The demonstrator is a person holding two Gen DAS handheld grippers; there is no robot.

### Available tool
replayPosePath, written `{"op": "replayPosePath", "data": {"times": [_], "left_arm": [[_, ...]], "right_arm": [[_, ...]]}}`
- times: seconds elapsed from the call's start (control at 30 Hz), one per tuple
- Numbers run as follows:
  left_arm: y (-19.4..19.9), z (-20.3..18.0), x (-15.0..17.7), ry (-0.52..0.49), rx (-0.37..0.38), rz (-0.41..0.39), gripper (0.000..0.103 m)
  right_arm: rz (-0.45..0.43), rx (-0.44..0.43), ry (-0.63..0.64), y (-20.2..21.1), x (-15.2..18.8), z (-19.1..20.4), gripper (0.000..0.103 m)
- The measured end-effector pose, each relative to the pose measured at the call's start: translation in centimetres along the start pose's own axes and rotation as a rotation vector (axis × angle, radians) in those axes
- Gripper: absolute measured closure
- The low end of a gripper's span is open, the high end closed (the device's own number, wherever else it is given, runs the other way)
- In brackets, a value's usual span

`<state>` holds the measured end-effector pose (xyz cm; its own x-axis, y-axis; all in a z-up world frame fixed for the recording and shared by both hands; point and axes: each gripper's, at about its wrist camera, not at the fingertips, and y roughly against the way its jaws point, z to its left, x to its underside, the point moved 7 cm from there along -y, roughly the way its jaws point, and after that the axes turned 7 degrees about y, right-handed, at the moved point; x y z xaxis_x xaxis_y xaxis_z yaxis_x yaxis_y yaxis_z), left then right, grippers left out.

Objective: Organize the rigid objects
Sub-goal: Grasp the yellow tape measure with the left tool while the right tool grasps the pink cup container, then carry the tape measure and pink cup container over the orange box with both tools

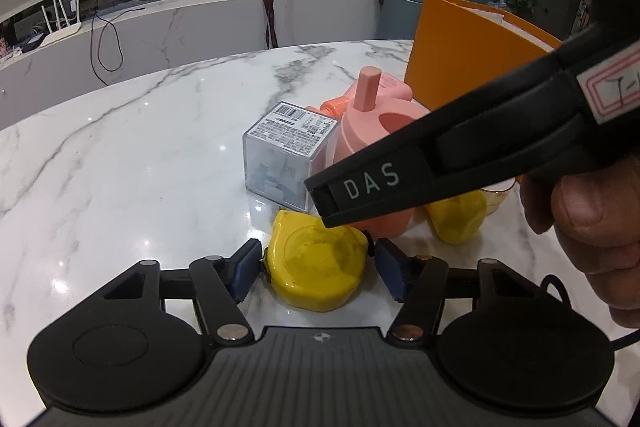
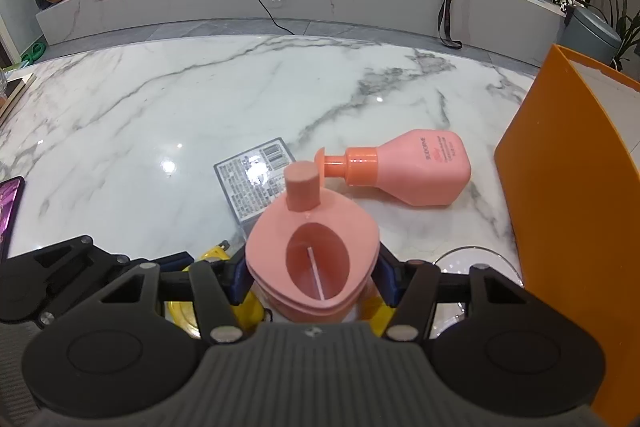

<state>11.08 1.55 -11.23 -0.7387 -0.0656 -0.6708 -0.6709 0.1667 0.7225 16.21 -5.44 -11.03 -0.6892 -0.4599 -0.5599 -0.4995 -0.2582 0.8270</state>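
A glossy yellow tape measure (image 1: 318, 267), rounded and scuffed, is flanked by the blue pads of the left hand-held gripper (image 1: 316, 267), which sit at or just beside its sides; firm contact cannot be told. The right hand-held gripper (image 2: 312, 281) is closed on a matte pink container (image 2: 312, 255) with a squarish lid, oval opening and stubby spout. Only the right wrist view shows the smooth pink pump bottle (image 2: 404, 169) fully, lying on its side on the polished marble surface (image 2: 160, 115), beside an orange box (image 2: 568, 195). A clear plastic cube (image 1: 286, 157) with a printed label is seen from the left.
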Motion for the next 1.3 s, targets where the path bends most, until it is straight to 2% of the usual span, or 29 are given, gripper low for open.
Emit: {"op": "replayPosePath", "data": {"times": [0.03,0.67,1.3], "left_arm": [[0.0,0.0,0.0,-0.003,0.000,0.001,0.038],[0.9,1.0,-0.2,-0.001,-0.005,-0.001,0.038],[5.0,0.0,-1.1,-0.019,-0.022,-0.052,0.038]], "right_arm": [[-0.001,0.003,0.001,0.0,0.0,0.0,0.044],[-0.035,-0.017,-0.039,1.3,-1.0,-1.5,0.044],[-0.120,-0.024,-0.045,5.6,-1.8,-2.0,0.044]]}}
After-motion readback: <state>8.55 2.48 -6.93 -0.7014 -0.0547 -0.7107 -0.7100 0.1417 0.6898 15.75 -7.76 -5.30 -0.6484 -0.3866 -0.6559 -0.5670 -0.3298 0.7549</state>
